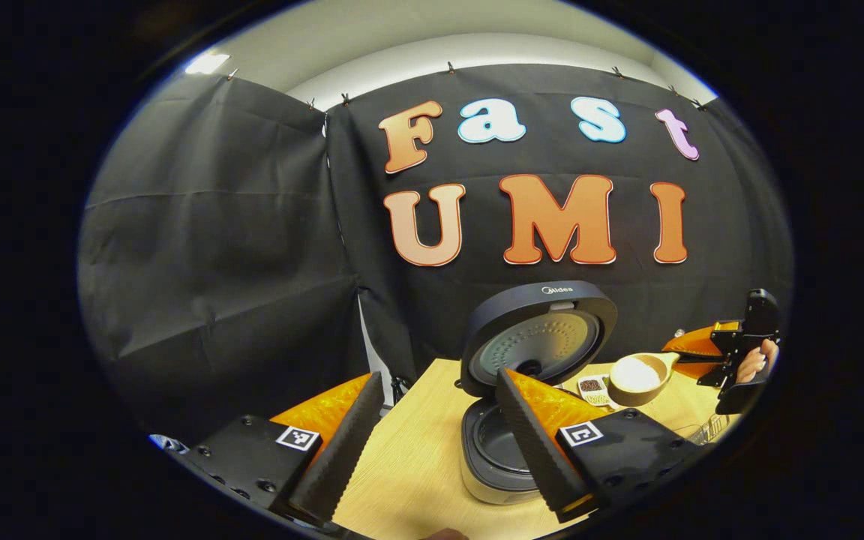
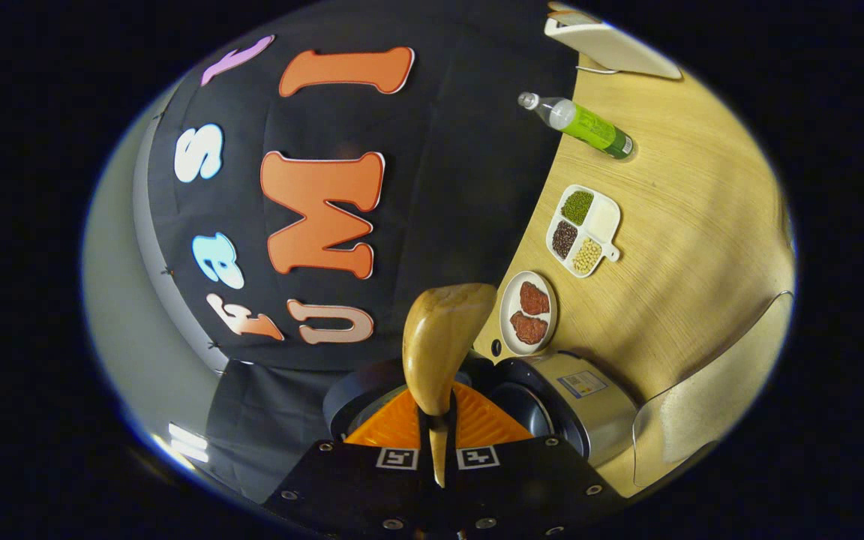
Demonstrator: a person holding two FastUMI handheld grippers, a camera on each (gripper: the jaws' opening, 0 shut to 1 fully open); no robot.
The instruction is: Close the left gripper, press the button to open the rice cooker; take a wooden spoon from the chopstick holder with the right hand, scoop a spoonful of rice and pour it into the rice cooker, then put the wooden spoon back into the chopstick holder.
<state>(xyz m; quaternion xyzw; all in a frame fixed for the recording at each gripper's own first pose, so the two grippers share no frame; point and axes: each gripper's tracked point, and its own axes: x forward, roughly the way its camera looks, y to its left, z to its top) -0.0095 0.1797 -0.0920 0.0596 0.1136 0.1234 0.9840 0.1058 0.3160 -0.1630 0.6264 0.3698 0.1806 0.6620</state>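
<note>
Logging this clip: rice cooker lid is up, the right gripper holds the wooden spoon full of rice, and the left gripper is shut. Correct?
Not quite: the left gripper is open, its fingers spread apart in the left gripper view. The rice cooker lid is up, and the right gripper holds the rice-filled wooden spoon.

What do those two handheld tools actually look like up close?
Each tool is a black, bolted block that carries two long wedge-shaped fingers. On the left tool, the fingers' inner faces are ribbed, backed by orange textured panels, and small black-and-white square markers sit near their bases. The right tool carries the same orange panels and a pair of square markers.
</note>
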